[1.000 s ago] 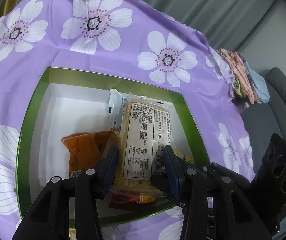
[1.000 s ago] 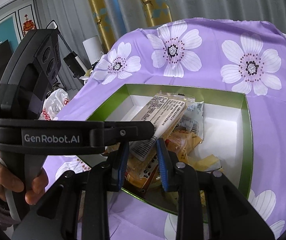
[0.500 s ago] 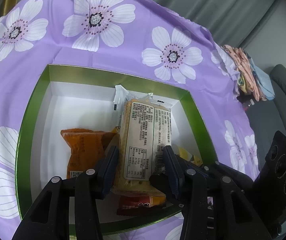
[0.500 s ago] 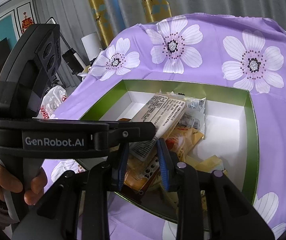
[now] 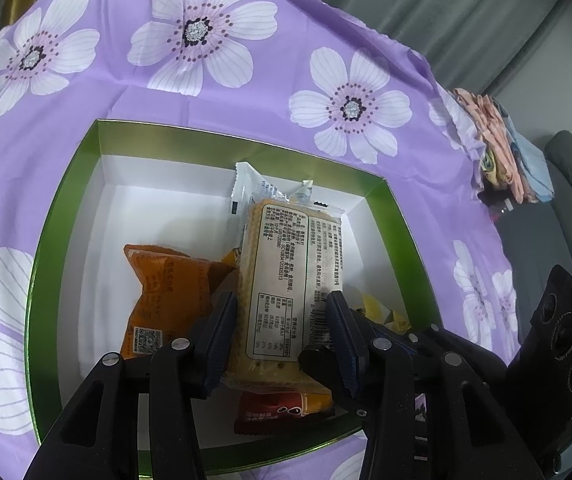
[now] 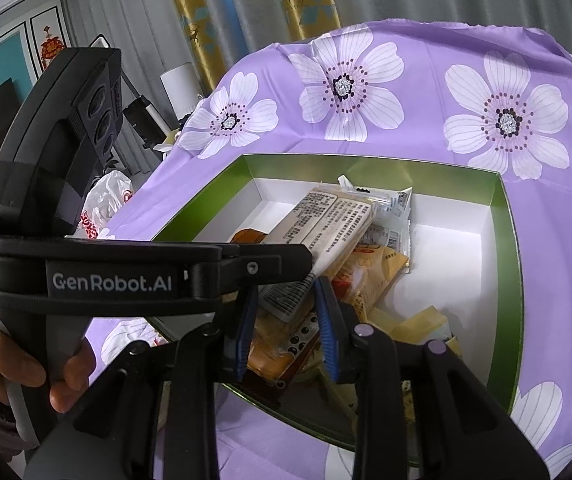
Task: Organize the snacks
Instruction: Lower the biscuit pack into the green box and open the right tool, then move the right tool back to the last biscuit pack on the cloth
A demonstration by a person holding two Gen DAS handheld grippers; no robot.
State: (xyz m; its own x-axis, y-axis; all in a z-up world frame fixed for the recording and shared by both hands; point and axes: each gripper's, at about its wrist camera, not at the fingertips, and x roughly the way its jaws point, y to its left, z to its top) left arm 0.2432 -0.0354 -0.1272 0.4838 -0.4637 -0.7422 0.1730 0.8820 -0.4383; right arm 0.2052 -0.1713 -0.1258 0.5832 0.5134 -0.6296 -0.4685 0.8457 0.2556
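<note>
While the left hand-held gripper (image 5: 282, 332) clamps the long clear-wrapped cracker packet with its printed white label (image 5: 282, 272) by its near end, we can see most of the sorting looks done: the snacks sit inside the shallow green-rimmed cardboard box with white lining (image 5: 66, 216). Over there at lower left of the left wrist view lies the orange foil pouch (image 5: 166, 292), a red wrapper (image 5: 274, 412) peeks out under the crackers, and a white sachet (image 5: 246, 188) leans behind them. No loose snack shows on the purple flowered cloth (image 5: 126, 92) covering the counter, so we judge only this packet, and maybe some tidying, is left.

Now the right hand-held gripper (image 6: 284, 332): its blue pads stand at a narrow gap around the near corner of the pile, over the same cracker packet's end and a spotted orange wrapper (image 6: 282, 356), but we cannot tell whether they press on anything.

Room to move? The box's left half and far right corner are bare white floor, plenty of space to lay the packet flat. Watch the green rim close under both tools at the bottom of each view, and the left tool's black body crossing the right wrist view.
</note>
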